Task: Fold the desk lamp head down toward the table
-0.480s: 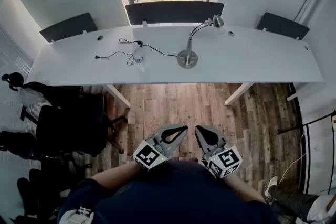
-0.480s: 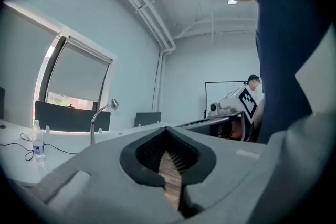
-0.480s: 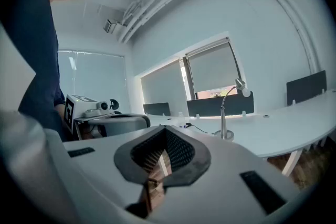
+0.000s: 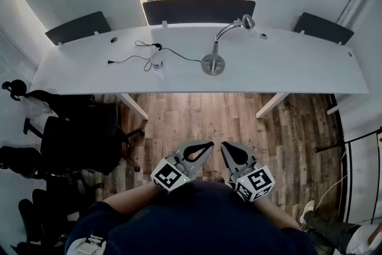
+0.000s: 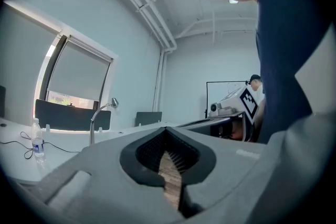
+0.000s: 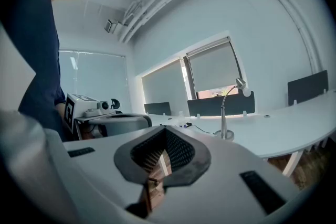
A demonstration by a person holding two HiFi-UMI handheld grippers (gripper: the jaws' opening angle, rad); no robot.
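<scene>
Far white worktop [image 4: 286, 65] carries desk lamp [image 4: 213, 63], head raised; left claw [image 4: 209, 143] and right claw [image 4: 224, 145], near side, both fully closed, empty.

Bench [image 4: 298, 68]: I see one long white top, spanning my head view from 9 to 3 o'clock.
Desk lamp [image 4: 213, 64]: round base flat on the bench near its middle, head raised toward 1 o'clock.
Water bottle [image 4: 157, 60]: upright, at 9 o'clock from the lamp.
Black cable [image 4: 156, 45]: loose around the bottle, trailing toward 9 o'clock.
Wooden floor [image 4: 203, 116]: carries the bench legs.
</scene>
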